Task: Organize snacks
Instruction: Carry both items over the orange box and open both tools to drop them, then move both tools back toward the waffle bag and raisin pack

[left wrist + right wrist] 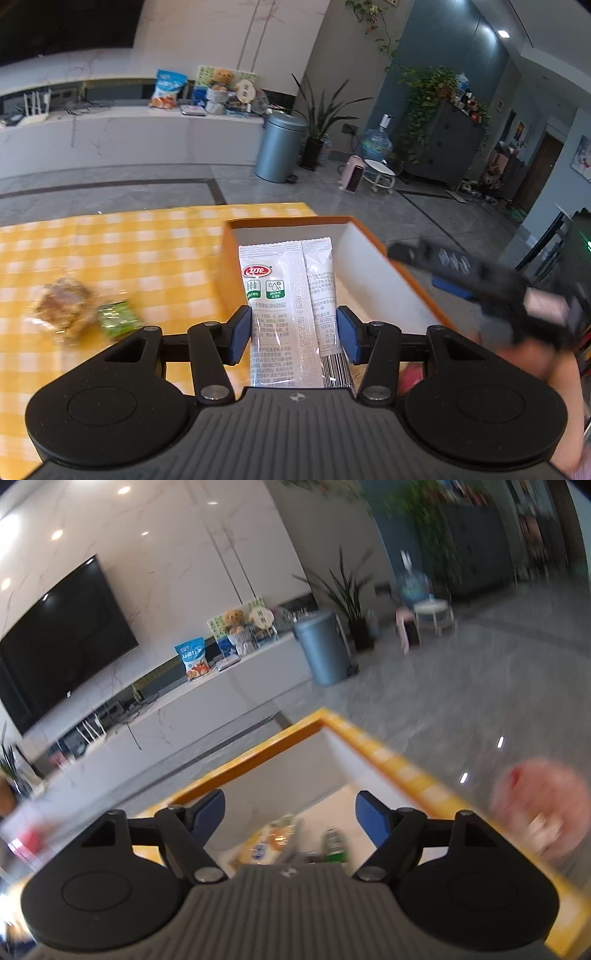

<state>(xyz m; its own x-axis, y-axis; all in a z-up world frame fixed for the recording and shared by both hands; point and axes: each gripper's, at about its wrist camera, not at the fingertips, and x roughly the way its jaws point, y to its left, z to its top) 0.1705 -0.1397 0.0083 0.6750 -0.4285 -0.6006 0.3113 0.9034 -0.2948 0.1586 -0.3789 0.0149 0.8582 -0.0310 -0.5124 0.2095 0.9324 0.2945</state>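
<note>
My left gripper is shut on a white snack packet with a red logo and a barcode, held over the near end of an orange-rimmed white box. On the yellow checked tablecloth to the left lie a clear-wrapped brown snack and a small green packet. My right gripper stands open above the same box, nothing between its fingers. Below it in the box lie several snacks, among them a green packet and an orange-and-blue packet. The right gripper shows blurred at right in the left wrist view.
The box sits at the table's far right corner, with grey floor beyond. A grey bin stands on the floor by a white TV bench. A blurred pink shape shows right of the box.
</note>
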